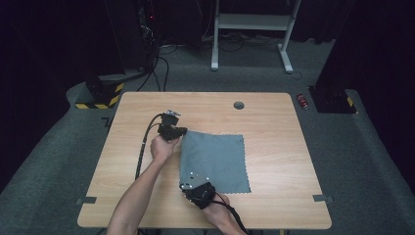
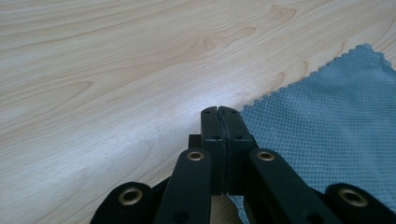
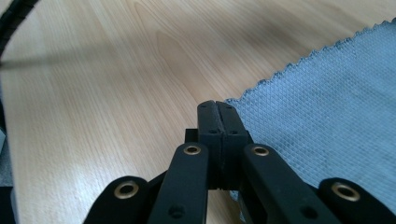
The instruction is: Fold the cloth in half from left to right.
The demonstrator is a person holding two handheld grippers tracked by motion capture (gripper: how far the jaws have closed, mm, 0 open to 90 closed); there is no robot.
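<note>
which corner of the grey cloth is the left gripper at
The far-left corner of the grey cloth: the left gripper sits there with jaws shut, while the right gripper is at the near-left corner. Both right-hand corners lie free.

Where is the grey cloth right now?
In the high view the grey cloth lies flat on the wooden table, a little toward the person. The left gripper is at its far left corner and the right gripper at its near left corner.

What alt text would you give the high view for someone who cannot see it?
A person's two hands hold black grippers at the left corners of a grey cloth lying flat on a wooden table: the left gripper at the far corner, the right gripper at the near corner, both shut.
</note>
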